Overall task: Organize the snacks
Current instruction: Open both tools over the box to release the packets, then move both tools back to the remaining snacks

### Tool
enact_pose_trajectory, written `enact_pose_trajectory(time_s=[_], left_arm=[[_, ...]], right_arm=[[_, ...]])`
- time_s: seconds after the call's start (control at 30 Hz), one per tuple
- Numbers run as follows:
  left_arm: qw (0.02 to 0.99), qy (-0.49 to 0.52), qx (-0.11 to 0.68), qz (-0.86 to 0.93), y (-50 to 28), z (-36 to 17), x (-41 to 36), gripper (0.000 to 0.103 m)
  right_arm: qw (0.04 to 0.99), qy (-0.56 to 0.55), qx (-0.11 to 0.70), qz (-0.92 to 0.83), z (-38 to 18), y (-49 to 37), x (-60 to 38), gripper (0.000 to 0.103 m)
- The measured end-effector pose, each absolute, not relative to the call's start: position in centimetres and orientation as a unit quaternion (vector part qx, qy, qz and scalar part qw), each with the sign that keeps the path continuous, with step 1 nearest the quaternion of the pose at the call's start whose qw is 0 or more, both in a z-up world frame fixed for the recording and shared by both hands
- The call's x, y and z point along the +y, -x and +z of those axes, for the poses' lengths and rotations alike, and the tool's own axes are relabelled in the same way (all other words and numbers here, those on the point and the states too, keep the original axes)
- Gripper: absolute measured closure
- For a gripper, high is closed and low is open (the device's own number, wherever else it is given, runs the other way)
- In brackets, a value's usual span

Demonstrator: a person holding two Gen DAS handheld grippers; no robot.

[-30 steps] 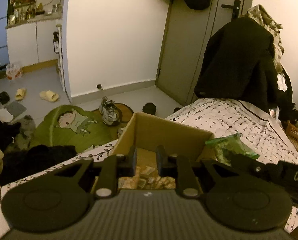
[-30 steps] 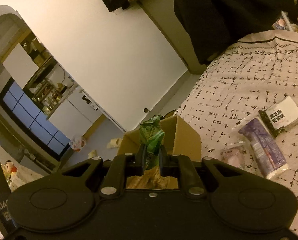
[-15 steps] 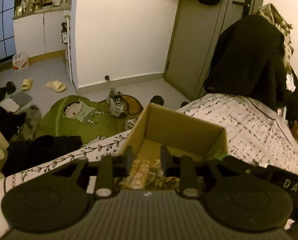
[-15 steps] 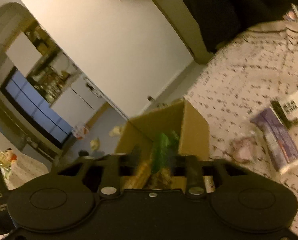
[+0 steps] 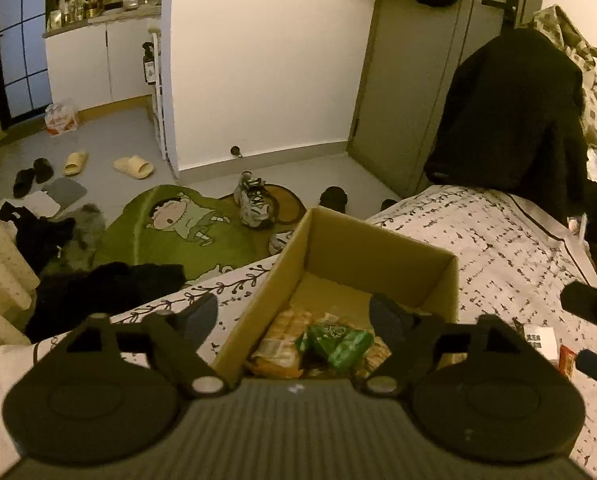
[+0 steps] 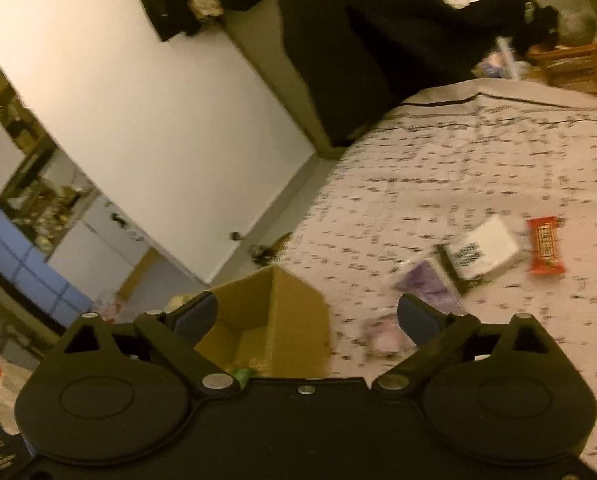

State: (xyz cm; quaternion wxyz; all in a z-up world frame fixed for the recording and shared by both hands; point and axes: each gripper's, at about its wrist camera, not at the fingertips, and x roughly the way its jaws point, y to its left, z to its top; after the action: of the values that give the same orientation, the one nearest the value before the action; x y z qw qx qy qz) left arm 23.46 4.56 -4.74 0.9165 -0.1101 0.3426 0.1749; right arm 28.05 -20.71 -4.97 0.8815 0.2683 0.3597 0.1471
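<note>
Both claws stand wide and hold nothing. Left claw (image 5: 294, 316) hovers over the cardboard box (image 5: 378, 252) on the bed (image 5: 498, 240), where a green snack bag (image 5: 338, 342) lies among other packets. Right claw (image 6: 308, 316) sits beside the box, near a white packet (image 6: 482, 250), purple pack (image 6: 426, 290) and red bar (image 6: 545, 245) on the bedspread.

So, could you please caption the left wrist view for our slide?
Open left gripper over a cardboard box holding a green snack packet on the bed.
</note>
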Motion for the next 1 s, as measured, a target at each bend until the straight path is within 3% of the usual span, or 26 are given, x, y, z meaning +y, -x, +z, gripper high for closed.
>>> enact_pose_trajectory(time_s=[0.23,0.67,1.0], left_arm=[[0.922,0.121,0.332,0.159,-23.2,-4.1,3.8,0.0],[0.934,0.13,0.321,0.094,-23.4,-2.9,-1.1,0.0],[0.929,0.116,0.348,0.039,-24.4,-3.1,-4.7,0.0]], right_arm=[[0.891,-0.253,0.362,0.1,-5.0,-28.1,-23.4,0.0],[0.906,-0.244,0.33,0.106,-4.1,-27.4,-28.2,0.0],[0.929,-0.127,0.335,0.093,-3.3,-27.2,-27.9,0.0]])
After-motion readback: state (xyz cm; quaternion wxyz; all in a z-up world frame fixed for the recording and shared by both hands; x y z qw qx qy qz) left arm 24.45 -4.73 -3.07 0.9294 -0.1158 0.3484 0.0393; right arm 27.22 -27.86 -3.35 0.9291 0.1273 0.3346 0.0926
